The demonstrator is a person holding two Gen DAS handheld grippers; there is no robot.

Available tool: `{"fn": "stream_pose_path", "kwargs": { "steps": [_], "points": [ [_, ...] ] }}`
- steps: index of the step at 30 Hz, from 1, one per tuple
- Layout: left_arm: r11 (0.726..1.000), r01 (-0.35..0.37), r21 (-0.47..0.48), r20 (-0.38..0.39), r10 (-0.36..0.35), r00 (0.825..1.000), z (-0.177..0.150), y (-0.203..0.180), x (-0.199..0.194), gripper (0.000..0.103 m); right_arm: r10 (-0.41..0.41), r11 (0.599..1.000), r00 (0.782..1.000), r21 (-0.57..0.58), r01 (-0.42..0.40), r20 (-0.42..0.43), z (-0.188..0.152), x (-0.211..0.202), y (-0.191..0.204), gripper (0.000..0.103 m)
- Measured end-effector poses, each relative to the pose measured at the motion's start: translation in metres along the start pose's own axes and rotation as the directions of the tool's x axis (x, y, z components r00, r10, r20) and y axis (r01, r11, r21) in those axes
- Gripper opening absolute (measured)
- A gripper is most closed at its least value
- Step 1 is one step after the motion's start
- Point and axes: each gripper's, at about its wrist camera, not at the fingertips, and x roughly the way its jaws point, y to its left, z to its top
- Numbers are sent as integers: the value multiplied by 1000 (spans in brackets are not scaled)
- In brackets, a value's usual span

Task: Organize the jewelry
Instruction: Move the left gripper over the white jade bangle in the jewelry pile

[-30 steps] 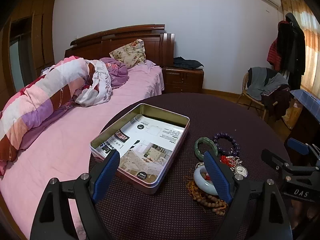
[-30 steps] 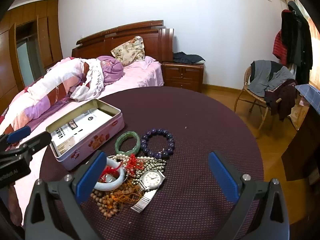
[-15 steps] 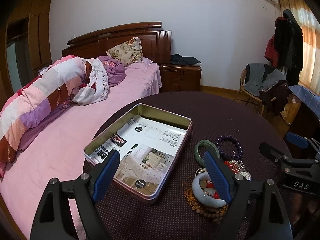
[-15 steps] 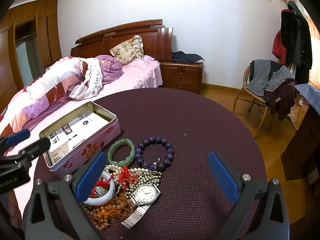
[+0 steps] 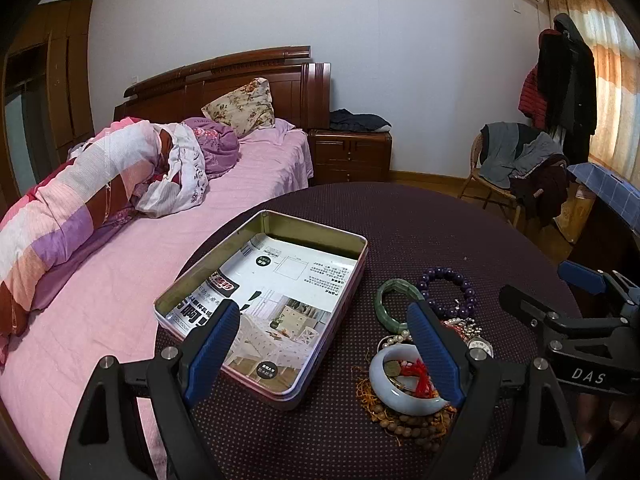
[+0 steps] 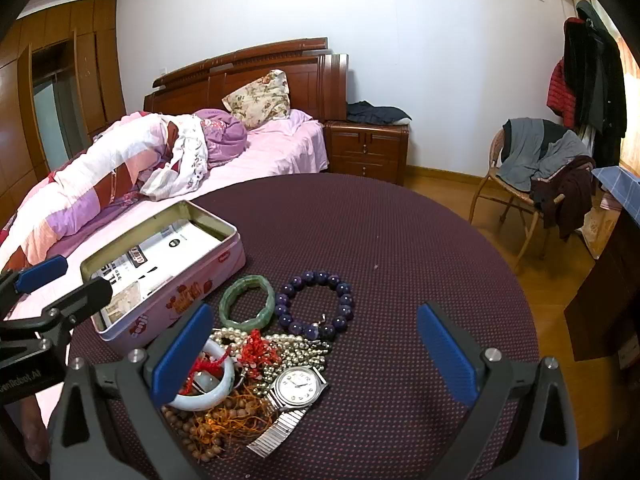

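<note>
Round table with a dark purple dotted cloth (image 6: 400, 240), bed with pink sheet (image 5: 120, 280) on the far left. On the left part of the table, an open pink metal box with a printed paper inside (image 6: 168, 276) (image 5: 272, 304). Just right of the box, a heap of jewelry: a green stone bangle (image 6: 247, 301) (image 5: 390, 300) lying flat, a dark purple bead bracelet (image 6: 316, 304) (image 5: 448, 290) touching it on the right, and nearer, a white jade bangle with red thread (image 6: 208, 390) (image 5: 404, 380) on top of brown wooden beads (image 6: 208, 428) (image 5: 412, 424). Beside these, white pearls (image 6: 288, 350) and a silver wristwatch with a metal band (image 6: 298, 386), face up. Left gripper (image 5: 324, 352) with blue fingers spread wide, holding nothing, up over the near edge of the box and the white bangle. Right gripper (image 6: 316, 354) also spread wide and empty, up over the jewelry heap, left finger over the white bangle. Nothing in the box yet but the paper.
</note>
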Motion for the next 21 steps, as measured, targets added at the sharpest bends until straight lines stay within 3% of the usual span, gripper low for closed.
{"fn": "stream_pose_path", "kwargs": {
  "steps": [21],
  "points": [
    [1000,2,8,-5,-2,1000,0,-4,2,86,4,1000,1000,1,-4,7,-2,-2,1,103]
  ]
}}
